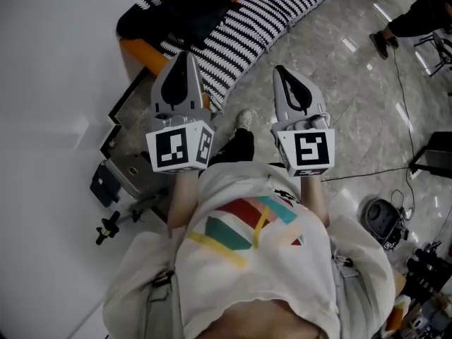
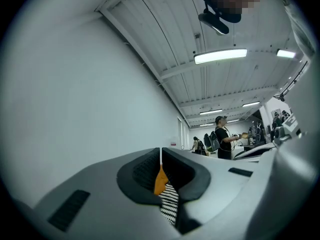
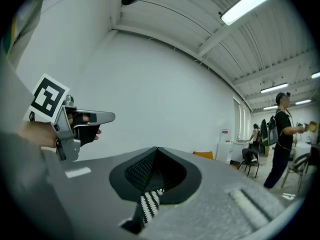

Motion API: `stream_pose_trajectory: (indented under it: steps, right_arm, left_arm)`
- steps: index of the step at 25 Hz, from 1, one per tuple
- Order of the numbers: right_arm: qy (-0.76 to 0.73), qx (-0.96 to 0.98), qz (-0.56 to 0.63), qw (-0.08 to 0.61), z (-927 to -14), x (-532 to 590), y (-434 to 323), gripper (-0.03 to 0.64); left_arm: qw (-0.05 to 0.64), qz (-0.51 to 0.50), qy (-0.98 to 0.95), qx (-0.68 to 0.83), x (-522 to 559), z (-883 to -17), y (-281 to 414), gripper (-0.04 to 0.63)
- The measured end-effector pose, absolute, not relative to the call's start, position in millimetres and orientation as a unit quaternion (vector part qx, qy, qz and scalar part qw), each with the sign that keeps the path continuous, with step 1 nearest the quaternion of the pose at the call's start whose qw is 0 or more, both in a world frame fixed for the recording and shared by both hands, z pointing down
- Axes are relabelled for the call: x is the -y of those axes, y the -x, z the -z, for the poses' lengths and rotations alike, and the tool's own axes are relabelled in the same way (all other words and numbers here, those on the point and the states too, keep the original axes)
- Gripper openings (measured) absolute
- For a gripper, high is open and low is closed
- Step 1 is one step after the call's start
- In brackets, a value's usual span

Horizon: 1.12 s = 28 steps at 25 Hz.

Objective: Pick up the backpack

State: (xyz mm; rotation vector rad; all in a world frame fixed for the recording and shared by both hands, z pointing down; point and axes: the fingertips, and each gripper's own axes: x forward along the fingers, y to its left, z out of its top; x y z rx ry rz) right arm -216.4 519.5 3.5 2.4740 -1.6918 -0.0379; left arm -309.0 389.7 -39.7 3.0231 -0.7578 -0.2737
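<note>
We hold the left gripper [image 1: 186, 56] and right gripper [image 1: 280, 70] closed, empty; the dark bag [image 1: 189, 7], seemingly the backpack, lies ahead on striped cloth [image 1: 254, 27], below both tips; the left is nearer.

White wall [image 1: 49, 83] tight on my left, black-and-white striped cushion [image 1: 247, 27] blocks ahead, grey marble floor [image 1: 353, 97] past my right gripper [image 1: 279, 70] open.
</note>
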Motion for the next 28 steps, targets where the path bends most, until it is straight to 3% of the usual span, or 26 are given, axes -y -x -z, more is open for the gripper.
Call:
stream_pose_trajectory:
  steps: [16, 28]
  right_arm:
    - [-0.83, 0.542, 0.034, 0.123, -10, -474, 135, 0.005]
    - [-0.824, 0.554, -0.015, 0.116, -19, -386, 11, 0.005]
  left_arm:
    - [0.003, 0.113, -0.963, 0.245, -328, 36, 236, 0.023]
    - [0.004, 0.083, -0.96, 0.267, -224, 22, 113, 0.023]
